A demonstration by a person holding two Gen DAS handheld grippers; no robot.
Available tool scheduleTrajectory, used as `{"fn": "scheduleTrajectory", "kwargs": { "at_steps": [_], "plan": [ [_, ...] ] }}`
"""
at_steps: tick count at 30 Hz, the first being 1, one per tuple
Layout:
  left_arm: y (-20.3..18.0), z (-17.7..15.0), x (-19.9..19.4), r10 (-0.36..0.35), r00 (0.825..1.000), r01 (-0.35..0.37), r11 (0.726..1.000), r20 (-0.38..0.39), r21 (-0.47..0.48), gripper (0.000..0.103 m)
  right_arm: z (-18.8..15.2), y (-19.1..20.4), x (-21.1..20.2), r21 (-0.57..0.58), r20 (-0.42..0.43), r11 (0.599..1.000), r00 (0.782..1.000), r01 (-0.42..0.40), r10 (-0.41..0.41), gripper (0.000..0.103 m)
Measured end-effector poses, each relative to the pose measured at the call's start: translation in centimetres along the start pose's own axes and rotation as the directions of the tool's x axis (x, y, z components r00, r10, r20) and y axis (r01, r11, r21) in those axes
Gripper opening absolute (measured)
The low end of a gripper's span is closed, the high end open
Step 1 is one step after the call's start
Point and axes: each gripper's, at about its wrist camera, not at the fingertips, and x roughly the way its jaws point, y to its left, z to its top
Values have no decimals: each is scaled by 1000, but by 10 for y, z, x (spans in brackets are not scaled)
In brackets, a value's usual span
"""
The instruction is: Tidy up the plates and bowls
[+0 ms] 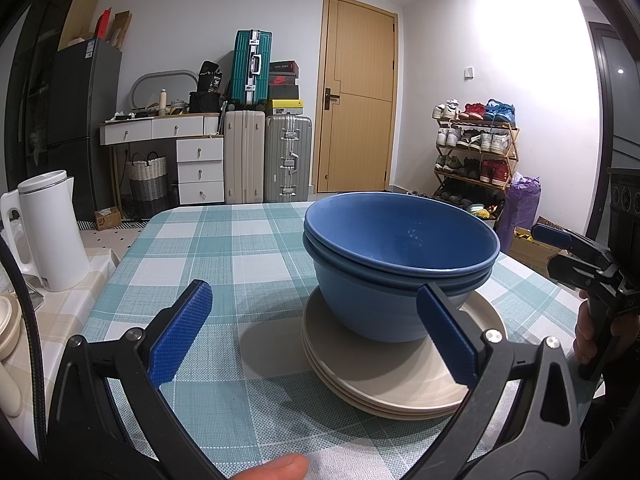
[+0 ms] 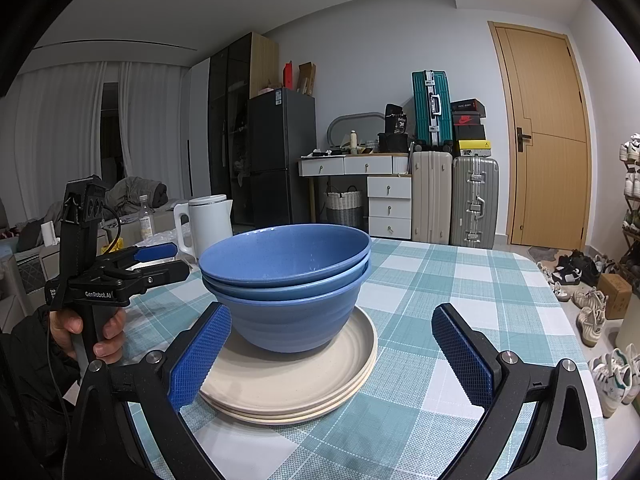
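Left wrist view: I am looking along my left gripper point(image 1: 316, 334), its blue pads point(image 1: 182, 332) standing spread wide and gripping nothing. The blue bowls point(image 1: 400, 264) are sitting nested, stacked on the cream plates point(image 1: 396, 384), which are lying on the checked tablecloth point(image 1: 208, 256). The stack is sitting just ahead of the fingers, nearer the right pad; I cannot tell whether that pad is touching it. A white kettle point(image 1: 52, 232) is standing off the table's left side. At the right edge my right gripper point(image 1: 560, 248) is showing side-on, its jaws spread.

Right wrist view: I am seeing my right gripper point(image 2: 332, 354) spread wide and empty. The bowls point(image 2: 288, 284) are resting on the plates point(image 2: 296, 384), just ahead and toward the left pad point(image 2: 200, 354), which is overlapping the plates' rim. At the left, my left gripper point(image 2: 168, 260) is hanging beside the stack, gap showing between its fingers, held in a hand point(image 2: 100, 332).
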Motion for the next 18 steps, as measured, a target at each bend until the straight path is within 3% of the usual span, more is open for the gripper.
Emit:
{"fn": "scheduleTrajectory", "kwargs": {
  "at_steps": [18],
  "plan": [
    [0,-1,0,0,1000,0,1000,1,0,102,0,0,0,0,-1,1000,1000,0,0,102]
  ]
}}
